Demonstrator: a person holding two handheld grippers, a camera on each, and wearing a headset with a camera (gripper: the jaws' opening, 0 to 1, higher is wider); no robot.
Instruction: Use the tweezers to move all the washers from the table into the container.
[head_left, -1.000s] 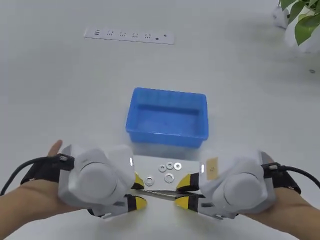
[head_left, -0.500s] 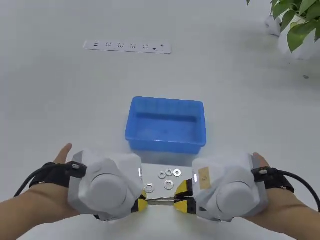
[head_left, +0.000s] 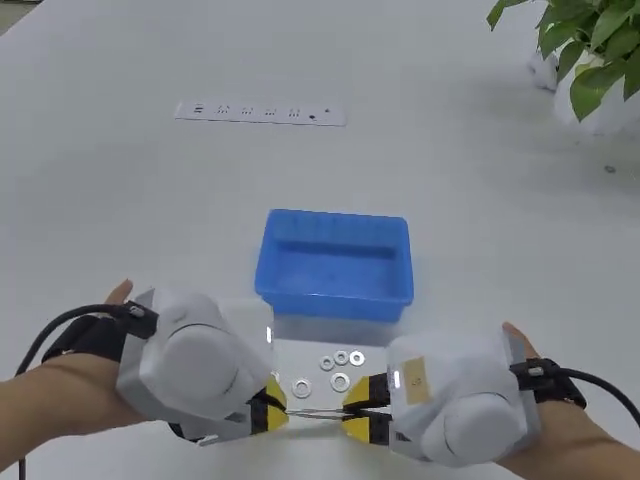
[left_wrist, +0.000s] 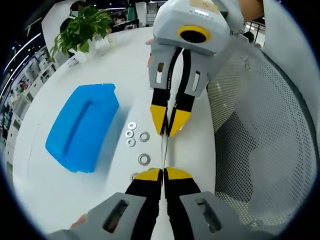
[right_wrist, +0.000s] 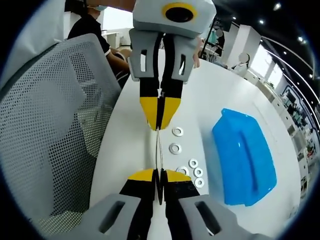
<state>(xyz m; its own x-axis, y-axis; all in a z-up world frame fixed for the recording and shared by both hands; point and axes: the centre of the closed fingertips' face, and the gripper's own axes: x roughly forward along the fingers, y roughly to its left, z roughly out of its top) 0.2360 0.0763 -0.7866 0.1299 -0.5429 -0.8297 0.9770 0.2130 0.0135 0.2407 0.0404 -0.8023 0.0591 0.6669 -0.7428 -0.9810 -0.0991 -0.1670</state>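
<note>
WASHER TRANSFER YET TO BEGIN: The left tongs (head_left: 270, 410) and right tongs (head_left: 352, 410) face each other at the near edge of a white table (head_left: 450, 180). Each is pressed together on one end of the slim metal tweezers (head_left: 310, 412), which span the gap between them close to the tabletop. The tweezers carry no washer.

At least five washers (head_left: 340, 381) lie loose in a small cluster on the table, just beyond the tweezers and just in front of the blue container (head_left: 335, 300). The container's interior looks empty, so by that showing none of the task is done and every washer is left to move. The tweezers appear to be getting settled into a working grip between the two pairs of tongs, ahead of a first pick.

The table is plain matte white, with a white power strip (head_left: 260, 112) at its far side and a leafy green plant (head_left: 585, 45) at the far right. The gripper views take in a grey mesh chair (right_wrist: 55, 115) beside the table and a bright open-plan room with ceiling lights beyond.
</note>
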